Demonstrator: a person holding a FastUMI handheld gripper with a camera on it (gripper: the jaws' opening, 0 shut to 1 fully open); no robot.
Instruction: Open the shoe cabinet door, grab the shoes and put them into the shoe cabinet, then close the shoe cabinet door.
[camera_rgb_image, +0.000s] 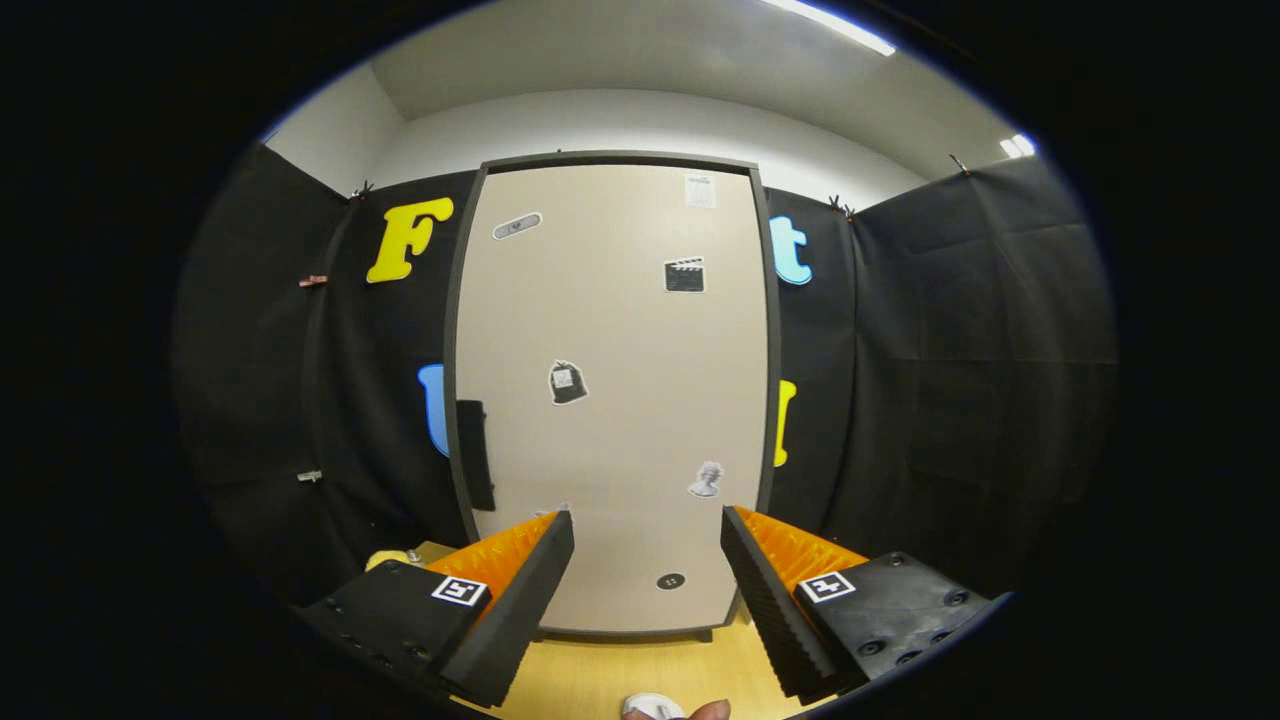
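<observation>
A tall beige shoe cabinet (612, 400) with a dark frame stands straight ahead on the wooden floor, its door shut and dotted with small stickers. A dark vertical handle (474, 452) sits at the door's left edge, at about mid height. My gripper (648, 528) is open, with nothing between its fingers, and faces the lower part of the door from a short distance. A bit of a white shoe (652, 707) lies on the floor just below the fingers, mostly hidden, with a fingertip (712, 711) beside it.
Black cloth walls close in on both sides of the cabinet. A small yellow object (388, 559) lies on the wooden floor (640, 670) left of the cabinet, behind the left finger. A strip of floor runs between the fingers and the cabinet base.
</observation>
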